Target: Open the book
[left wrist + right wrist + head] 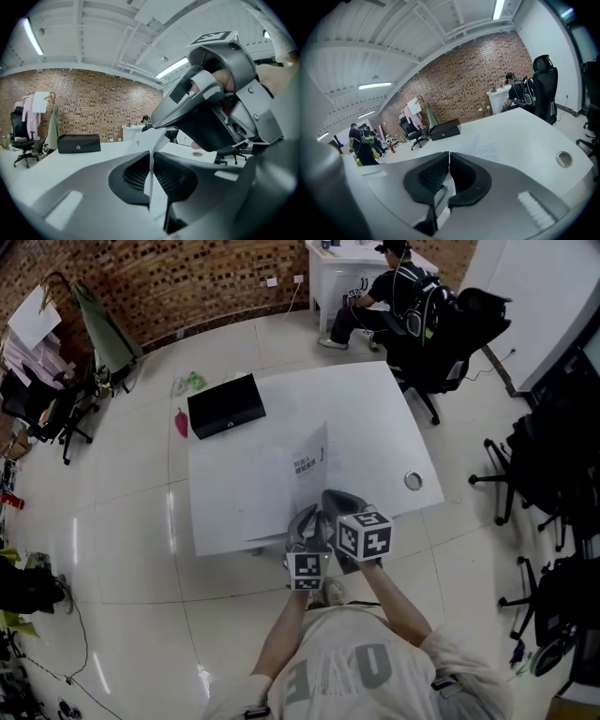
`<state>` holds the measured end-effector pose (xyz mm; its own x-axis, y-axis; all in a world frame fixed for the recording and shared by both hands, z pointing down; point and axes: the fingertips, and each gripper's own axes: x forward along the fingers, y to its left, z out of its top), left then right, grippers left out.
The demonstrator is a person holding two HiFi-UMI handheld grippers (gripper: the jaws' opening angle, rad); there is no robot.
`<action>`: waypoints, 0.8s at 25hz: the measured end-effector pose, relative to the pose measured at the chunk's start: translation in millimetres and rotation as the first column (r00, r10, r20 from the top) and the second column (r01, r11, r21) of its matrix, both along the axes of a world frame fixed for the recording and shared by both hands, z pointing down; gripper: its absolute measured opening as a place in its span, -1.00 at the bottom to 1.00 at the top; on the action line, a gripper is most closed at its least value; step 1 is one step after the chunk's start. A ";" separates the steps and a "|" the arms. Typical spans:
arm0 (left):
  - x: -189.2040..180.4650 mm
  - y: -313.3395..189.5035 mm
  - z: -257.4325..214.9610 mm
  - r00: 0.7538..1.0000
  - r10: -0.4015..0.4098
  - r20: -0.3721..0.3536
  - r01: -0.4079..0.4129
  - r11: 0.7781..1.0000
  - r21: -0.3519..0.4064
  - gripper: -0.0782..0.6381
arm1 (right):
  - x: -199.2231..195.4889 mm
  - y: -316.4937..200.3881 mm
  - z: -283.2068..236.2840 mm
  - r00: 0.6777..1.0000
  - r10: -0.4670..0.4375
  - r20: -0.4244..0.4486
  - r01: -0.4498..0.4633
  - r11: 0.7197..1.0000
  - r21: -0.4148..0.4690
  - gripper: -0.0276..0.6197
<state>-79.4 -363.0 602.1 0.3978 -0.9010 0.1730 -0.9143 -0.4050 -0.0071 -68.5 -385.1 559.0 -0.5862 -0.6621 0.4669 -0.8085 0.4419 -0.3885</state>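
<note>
Between the closed jaws of the left gripper (151, 159) stands a lifted page (310, 454) of the white book (262, 498) just ahead, the right gripper (449, 153) alongside shut on a thin white edge (445, 192): opening apparently under way, next swinging the page over.
</note>
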 end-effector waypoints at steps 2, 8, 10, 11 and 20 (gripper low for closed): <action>-0.8 -1.3 0.4 1.000 -0.016 -0.022 0.016 1.000 -0.012 -0.70 | 3.2 1.6 -4.5 1.000 -0.003 0.005 0.002 1.000 0.024 -0.88; -18.4 -7.4 -5.4 0.992 -0.094 -0.086 0.092 0.995 -0.028 -0.72 | 24.3 3.5 11.1 0.999 0.037 -0.025 -0.037 0.999 0.024 -0.90; -25.7 -6.3 -8.0 0.987 -0.121 -0.107 0.118 0.993 -0.030 -0.72 | 34.1 4.1 50.4 0.996 0.049 -0.076 -0.053 0.997 -0.054 -0.90; -29.2 -5.0 -9.0 0.984 -0.131 -0.118 0.127 0.991 -0.033 -0.72 | 38.0 6.4 72.9 0.993 0.048 -0.104 -0.058 0.993 -0.100 -0.90; -46.1 3.2 -14.7 0.979 -0.147 -0.144 0.143 0.989 -0.034 -0.70 | 9.2 18.8 104.5 0.999 -0.043 0.010 0.044 0.988 -0.148 -0.90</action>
